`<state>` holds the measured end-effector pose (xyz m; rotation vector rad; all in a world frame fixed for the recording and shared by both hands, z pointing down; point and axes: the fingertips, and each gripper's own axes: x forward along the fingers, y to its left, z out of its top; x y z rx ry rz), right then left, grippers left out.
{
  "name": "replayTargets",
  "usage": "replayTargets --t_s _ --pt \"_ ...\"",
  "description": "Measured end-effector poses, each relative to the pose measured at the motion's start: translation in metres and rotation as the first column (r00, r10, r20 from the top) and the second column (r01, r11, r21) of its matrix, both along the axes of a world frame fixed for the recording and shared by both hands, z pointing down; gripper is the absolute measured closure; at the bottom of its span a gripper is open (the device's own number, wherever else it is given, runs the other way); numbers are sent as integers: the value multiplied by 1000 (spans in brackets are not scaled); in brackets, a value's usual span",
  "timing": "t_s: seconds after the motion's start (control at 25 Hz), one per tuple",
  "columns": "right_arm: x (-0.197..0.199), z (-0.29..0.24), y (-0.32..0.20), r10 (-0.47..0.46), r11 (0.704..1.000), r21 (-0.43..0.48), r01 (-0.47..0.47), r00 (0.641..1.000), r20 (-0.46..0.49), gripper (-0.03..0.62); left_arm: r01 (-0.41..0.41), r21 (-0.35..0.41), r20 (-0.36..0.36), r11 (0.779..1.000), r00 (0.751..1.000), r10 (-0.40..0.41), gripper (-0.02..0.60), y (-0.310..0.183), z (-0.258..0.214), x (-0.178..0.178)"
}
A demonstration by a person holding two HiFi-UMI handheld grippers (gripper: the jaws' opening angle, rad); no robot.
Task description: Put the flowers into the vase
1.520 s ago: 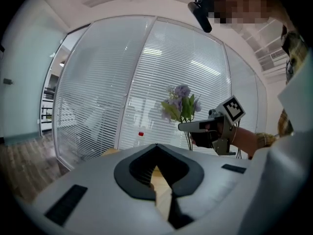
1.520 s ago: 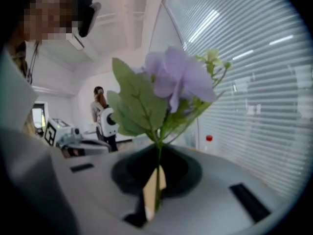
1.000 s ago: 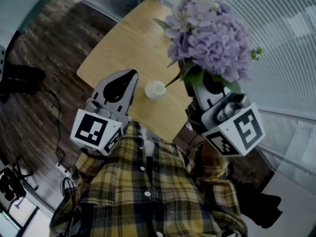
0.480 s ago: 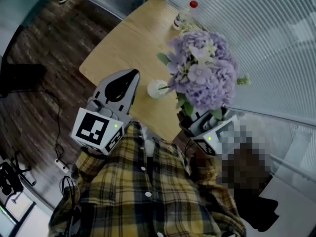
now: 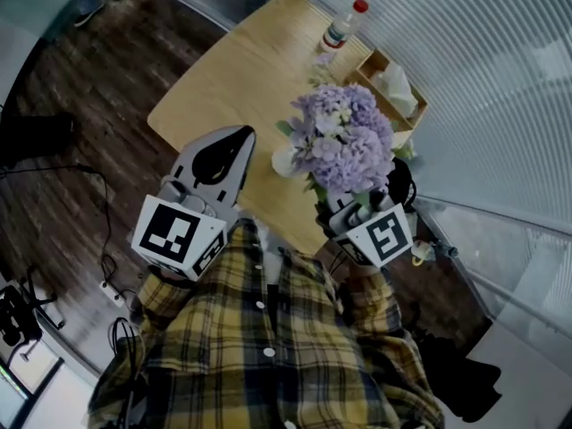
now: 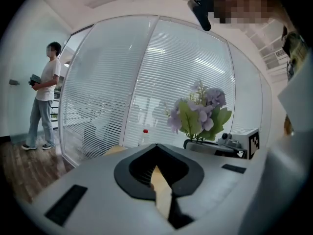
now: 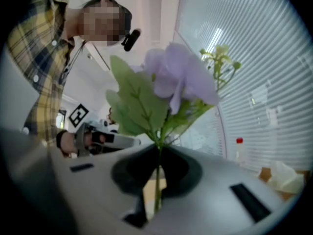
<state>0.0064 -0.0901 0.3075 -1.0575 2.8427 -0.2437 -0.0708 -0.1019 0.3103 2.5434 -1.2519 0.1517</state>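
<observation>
So, closest in is the plaid shirt [image 5: 268, 347], with both grippers poking out from it over the table [image 5: 223, 70]. On that side the left gripper [image 5: 238, 136] sits at about 8 o'clock from the vase [image 5: 282, 162], jaws pressed together with nothing in them. Meanwhile the right gripper [image 7: 158, 153] is clamped tight on a thin green stem [image 7: 157, 180] of the flowers [image 5: 344, 146], with the purple heads and leaves standing up above the jaws. From the head view the bunch hangs at 3 o'clock of the little white vase on the table, and its blooms cover the vase's right edge. Can't tell if any stem tip is inside the mouth. Further out, at 12 o'clock from the flowers, there's a red-capped bottle [image 5: 344, 27]. At 1 o'clock is a wooden box [image 5: 368, 63] with tissue in it, right by the blinds [image 5: 483, 61].
</observation>
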Motion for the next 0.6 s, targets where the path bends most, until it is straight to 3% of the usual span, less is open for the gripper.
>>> replayTargets --t_s 0.36,0.6 --pt "-4 38 3 -7 998 -64 3 998 -58 574 2 0 3 1000 1000 -2 574 1 0 -1" --pt "-4 42 2 -13 998 -58 8 997 -75 574 2 -2 4 1000 1000 -2 574 1 1 -2"
